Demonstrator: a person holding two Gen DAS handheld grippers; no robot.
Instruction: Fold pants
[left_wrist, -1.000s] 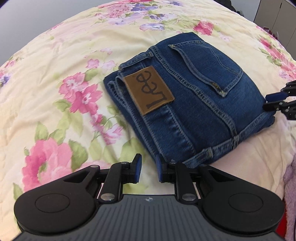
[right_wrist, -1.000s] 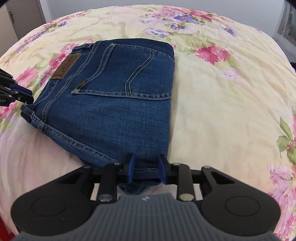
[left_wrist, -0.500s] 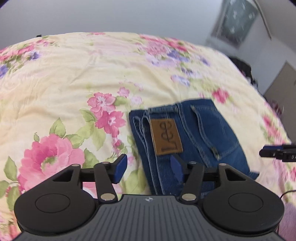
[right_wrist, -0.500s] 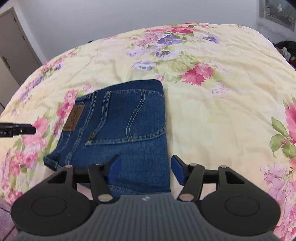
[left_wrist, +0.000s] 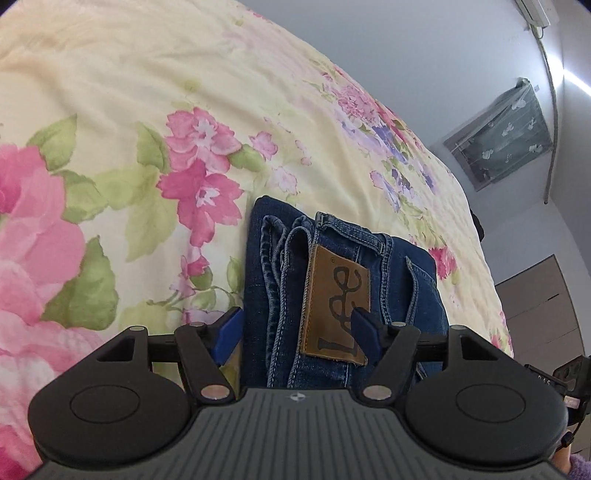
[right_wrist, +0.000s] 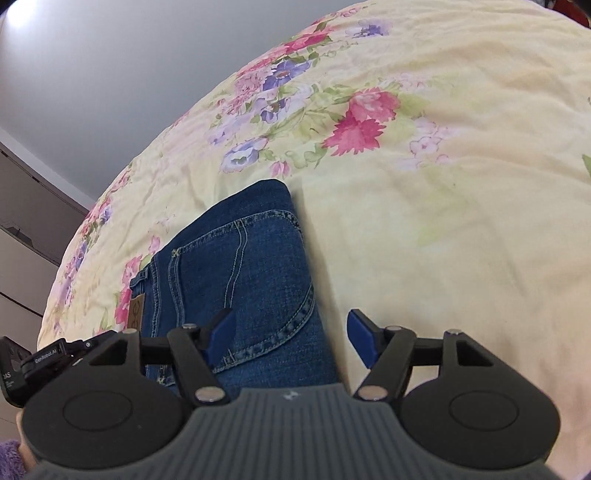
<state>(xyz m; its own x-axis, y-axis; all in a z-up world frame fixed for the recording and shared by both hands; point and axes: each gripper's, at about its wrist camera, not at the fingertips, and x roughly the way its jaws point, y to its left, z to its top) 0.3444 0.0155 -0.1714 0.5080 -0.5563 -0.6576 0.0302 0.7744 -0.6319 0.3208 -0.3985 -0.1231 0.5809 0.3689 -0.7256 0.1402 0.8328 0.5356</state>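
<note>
A pair of dark blue denim pants (left_wrist: 343, 280), already folded into a thick, compact rectangle, is lying on a pale yellow quilted bedspread printed with pink and purple flowers (left_wrist: 155, 110), toward the near edge of the bed and well in from its far edge. The left gripper (left_wrist: 295, 328) is hovering low over the waistband end, its blue-padded jaws opening; one pad is sitting beside the stacked edges of the bundle and the other over the tan leather brand patch (left_wrist: 334, 306), with denim lying between them but neither pad pressing on it. The right gripper (right_wrist: 291, 338) is hanging over the opposite side of the bundle, near the stitched back pocket (right_wrist: 236, 280), its jaws also opening, one pad above the cloth and the other out over bare bedspread, so nothing is being grasped there either. The fold is looking essentially finished. The denim is appearing heavy for cloth, limp rather than stiff, and not at all fragile or slippery; the layered edges beside the patch would probably slide apart if only the top ply were pinched. Any further hold should likely be taking the whole stack at the waistband side and at the folded edge by the pocket together.
</note>
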